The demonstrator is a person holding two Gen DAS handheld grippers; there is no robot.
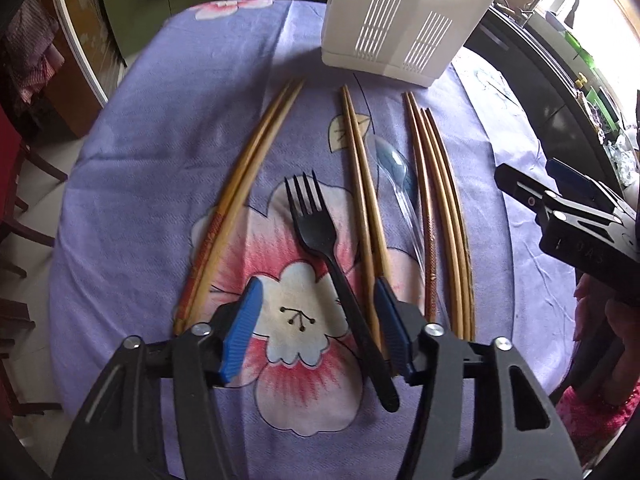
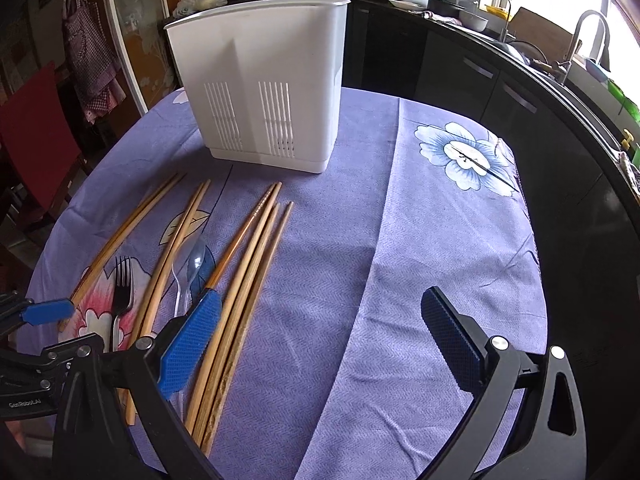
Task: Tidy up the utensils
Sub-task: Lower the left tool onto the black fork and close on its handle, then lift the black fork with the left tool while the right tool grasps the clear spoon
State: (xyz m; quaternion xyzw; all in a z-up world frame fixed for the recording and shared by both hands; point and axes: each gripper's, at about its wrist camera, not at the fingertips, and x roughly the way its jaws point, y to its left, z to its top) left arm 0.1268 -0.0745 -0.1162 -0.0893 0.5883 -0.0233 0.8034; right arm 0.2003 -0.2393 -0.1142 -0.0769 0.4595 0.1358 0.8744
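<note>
A: Kitchen setting: a round table under a lilac floral cloth [image 1: 160, 128], dark cabinets and a sink along the right edge of both views. Which utensils lie on it?

B: In the left wrist view, from left to right: a pale chopstick pair [image 1: 240, 184], a black fork [image 1: 324, 240], a second chopstick pair [image 1: 362, 200], a clear plastic spoon [image 1: 396, 176] and a bundle of darker chopsticks [image 1: 440, 208]. All lie flat, pointing toward the white slotted holder [image 1: 404, 20], which stands upright at the top centre of the frame, apart from their tips.

A: How is the left gripper [image 1: 318, 320] posed?

B: It enters from the bottom of its own view, tilted steeply down at the cloth. Its blue pads [image 1: 244, 328] stand partly apart. The fork's handle runs between them, close to the right-hand pad, yet neither pad presses on it. The second chopstick pair passes at or just behind that right-hand pad; contact cannot be told.

A: And the right gripper [image 2: 324, 340]?

B: It also enters from the bottom of its view, angled down, its jaws spread wide over bare cloth. Its left-hand pad [image 2: 192, 340] overlaps the spoon's handle and the near ends of the darker bundle in the picture; nothing sits between the pads. In the left wrist view this gripper shows at the right edge, with a pink sleeve [image 1: 592, 400] below it.
</note>
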